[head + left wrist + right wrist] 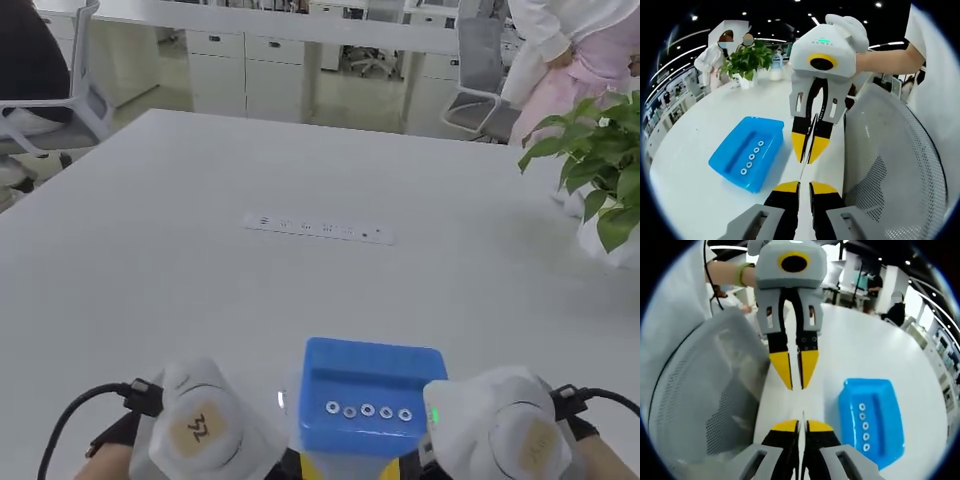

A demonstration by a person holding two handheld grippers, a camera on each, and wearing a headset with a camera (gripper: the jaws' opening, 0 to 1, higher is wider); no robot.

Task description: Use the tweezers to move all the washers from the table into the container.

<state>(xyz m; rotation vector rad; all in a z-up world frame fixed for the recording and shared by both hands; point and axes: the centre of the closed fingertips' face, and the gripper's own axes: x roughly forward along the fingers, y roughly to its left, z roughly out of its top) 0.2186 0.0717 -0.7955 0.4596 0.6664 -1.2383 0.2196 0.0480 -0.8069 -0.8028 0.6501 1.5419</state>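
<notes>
Near the front edge of the white bench (300, 150) sits a blue container (372, 352). Five small washers (367, 411) lie inside it in a neat row, side by side on the blue floor.

Two tools are held low, on the near side of the container, one to the L and one to the R. They point at each other, tip to tip, w/ a small gap between them.

R tool (803, 426): its yellow tips are pinching the tweezers (809, 145). The tweezers are thin and run out past its tips toward the L tool. Their thin end comes very close to the L tool's tips. I can't tell if it touches them.

L tool (805, 189): its yellow tips are pressed together but for a thin dark slit. I see nothing held between them.

From the L tool's side, the container is off to one side of the tweezers, near but not touching.

A grey mesh chair back (890, 165) is right beside both tools, on the person's side.

Mid bench there is a flat strip w/ small sockets (320, 228). At the far R edge stands a green leafy plant (600, 160). Behind it a person (575, 50) in white and pink stands by the bench. Far L is an office chair (70, 100) w/ someone sitting on it.
</notes>
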